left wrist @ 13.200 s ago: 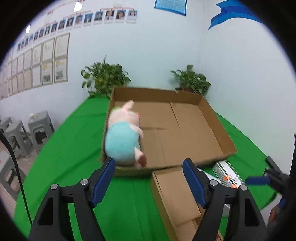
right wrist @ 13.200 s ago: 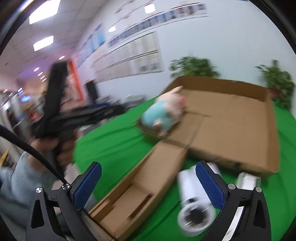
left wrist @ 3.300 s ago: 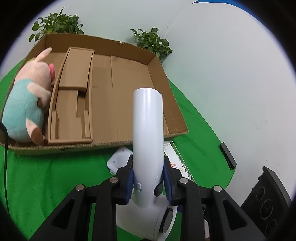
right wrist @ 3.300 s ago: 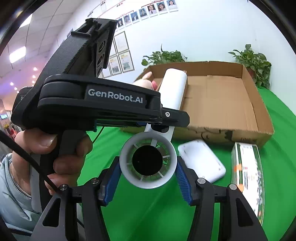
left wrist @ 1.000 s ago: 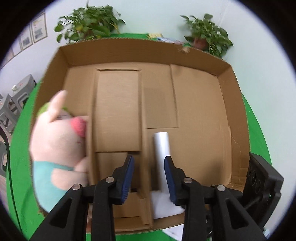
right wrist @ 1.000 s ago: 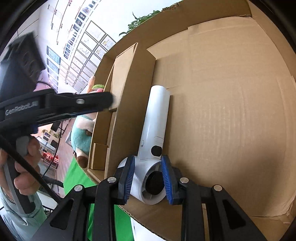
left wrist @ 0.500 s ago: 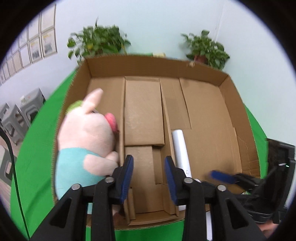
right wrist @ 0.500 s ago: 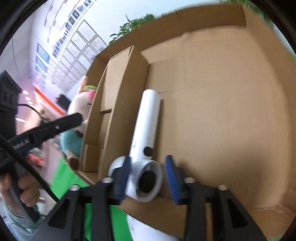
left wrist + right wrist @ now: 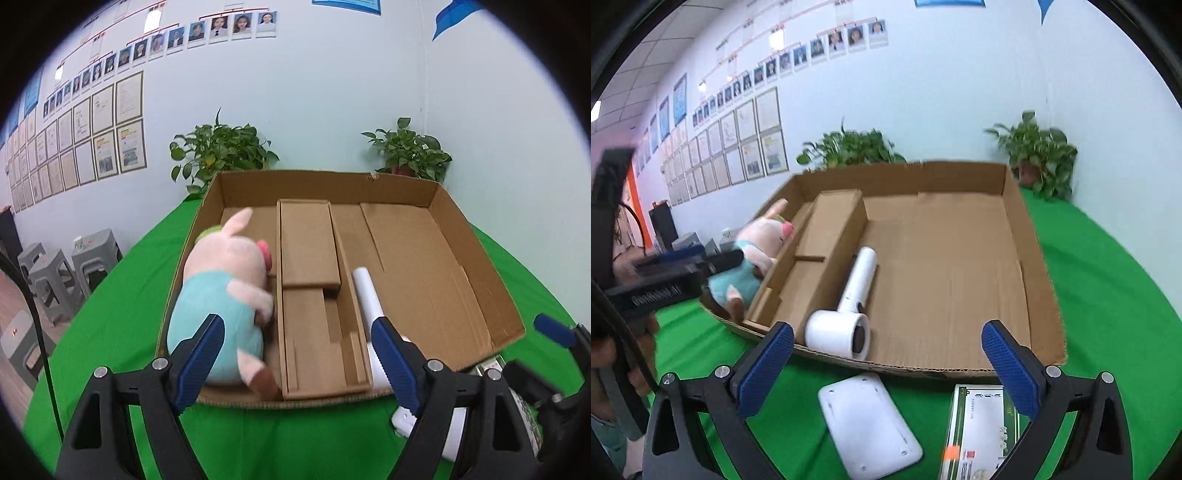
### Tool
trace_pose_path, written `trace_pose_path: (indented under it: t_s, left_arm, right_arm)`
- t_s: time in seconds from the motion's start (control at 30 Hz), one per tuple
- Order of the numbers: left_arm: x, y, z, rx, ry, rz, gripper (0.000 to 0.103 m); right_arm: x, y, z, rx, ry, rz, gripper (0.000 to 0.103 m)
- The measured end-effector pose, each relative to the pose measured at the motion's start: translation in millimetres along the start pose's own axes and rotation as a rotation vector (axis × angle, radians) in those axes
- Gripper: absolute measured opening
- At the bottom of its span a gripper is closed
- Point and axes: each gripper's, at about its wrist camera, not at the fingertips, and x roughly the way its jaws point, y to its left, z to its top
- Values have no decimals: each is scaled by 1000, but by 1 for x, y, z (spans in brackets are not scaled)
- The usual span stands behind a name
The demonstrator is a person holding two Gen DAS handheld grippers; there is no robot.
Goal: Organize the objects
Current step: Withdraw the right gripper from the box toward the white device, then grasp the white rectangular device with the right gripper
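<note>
Both grippers let go and pulled back; the smooth white hair dryer [image 9: 849,306] lay in the corrugated cardboard box [image 9: 1030,236]. Left gripper [image 9: 297,358] and right gripper [image 9: 886,367] were opening wide, empty.

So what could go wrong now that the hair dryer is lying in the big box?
The hair dryer lies with its round head right by the box's low front wall, so a bump might roll it against that edge. The white flat device and the green and white packet lie close together on the green cloth; the right gripper, its jaws opening and empty, might nudge one while reaching for the other.
</note>
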Motion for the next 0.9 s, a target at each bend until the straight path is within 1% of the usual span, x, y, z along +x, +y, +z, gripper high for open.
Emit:
trace_pose_path:
  t_s: [0.03, 0.1, 0.2, 0.3, 0.4, 0.5, 0.63, 0.73, 0.8, 0.83, 0.87, 0.9]
  left_arm:
    - [-1, 0, -4, -2, 7, -3, 82]
    - [-1, -2, -10, 0, 22, -7, 82]
    - [-1, -3, -22, 0, 53, -32, 82]
    - [-1, -2, -36, -25, 91, -75, 82]
    - [3, -4, -48, -55, 134, -122, 82]
    - [10, -10, -58, -56, 166, -165, 82]
    - [29, -14, -72, -105, 277, -279, 82]
    - [36, -16, -81, -121, 324, -304, 81]
    - [37, -15, -85, -129, 333, -295, 81]
    - [38, -14, -87, -140, 338, -302, 81]
    - [38, -12, -88, -153, 343, -311, 81]
    - [37, -9, -89, -166, 344, -320, 81]
  right_arm:
    - [-12, 0, 0, -6, -10, 14, 103]
    - [-19, 5, -1, -16, -7, 37, 103]
    - [-25, 11, -13, -42, 30, 79, 103]
    - [-23, 17, -35, -56, 112, 158, 102]
    - [-21, 18, -50, -67, 160, 184, 102]
    - [-1, 17, -60, -68, 236, 225, 102]
    - [29, 13, -64, -101, 291, 192, 102]
    - [52, 14, -65, -154, 364, 157, 102]
    - [65, 13, -69, -154, 422, 146, 99]
    - [69, 13, -70, -147, 448, 140, 96]
    - [73, 14, -72, -146, 470, 112, 90]
    - [75, 15, -74, -150, 480, 83, 86]
